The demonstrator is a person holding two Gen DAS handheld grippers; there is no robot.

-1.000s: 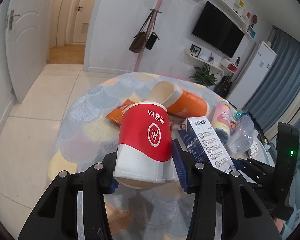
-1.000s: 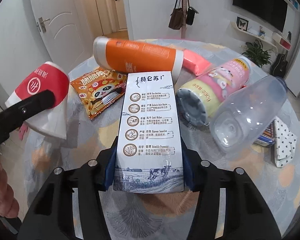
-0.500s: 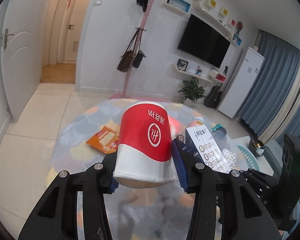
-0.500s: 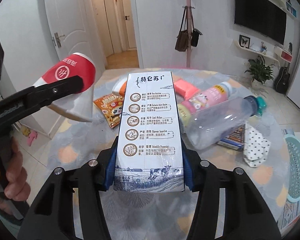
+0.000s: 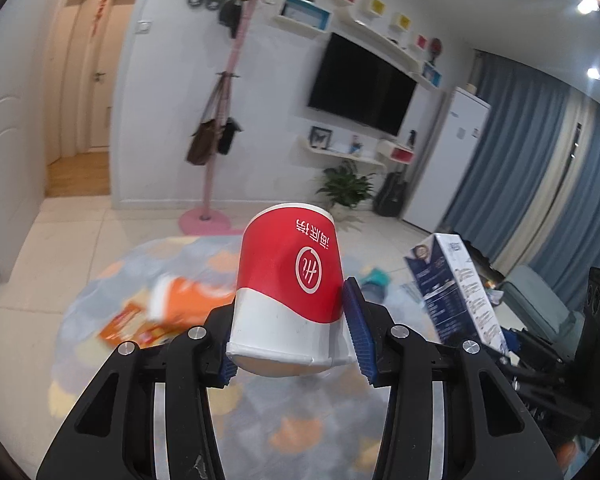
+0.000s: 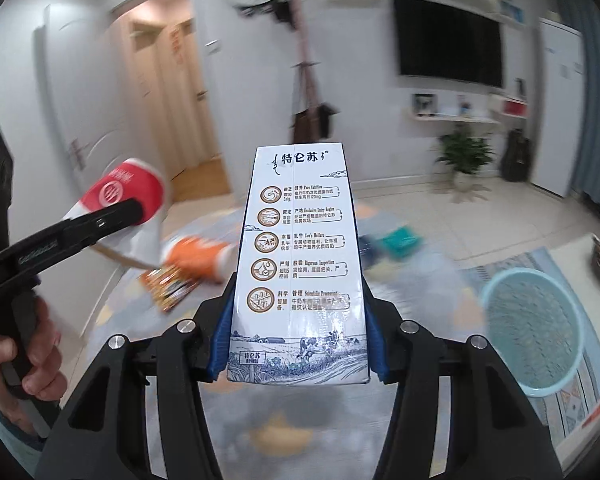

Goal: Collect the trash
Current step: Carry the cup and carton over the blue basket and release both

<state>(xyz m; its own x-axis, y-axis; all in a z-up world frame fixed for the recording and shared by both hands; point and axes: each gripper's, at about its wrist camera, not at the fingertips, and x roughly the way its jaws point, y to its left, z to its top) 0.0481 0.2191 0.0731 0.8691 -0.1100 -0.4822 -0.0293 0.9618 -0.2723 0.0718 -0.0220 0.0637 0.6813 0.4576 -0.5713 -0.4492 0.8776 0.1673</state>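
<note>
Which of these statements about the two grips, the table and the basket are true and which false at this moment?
1. The left hand-held gripper is clamped on a red and white paper cup. True.
2. The right hand-held gripper is open and holds nothing. False: it is shut on a tall white and blue milk carton.
3. A pale blue round plastic basket sits low on the right in the right wrist view. True.
4. The milk carton lies flat on the table. False: it is held in the air, upright between the pads.
5. An orange cylindrical container lies on the round patterned table. True.
</note>
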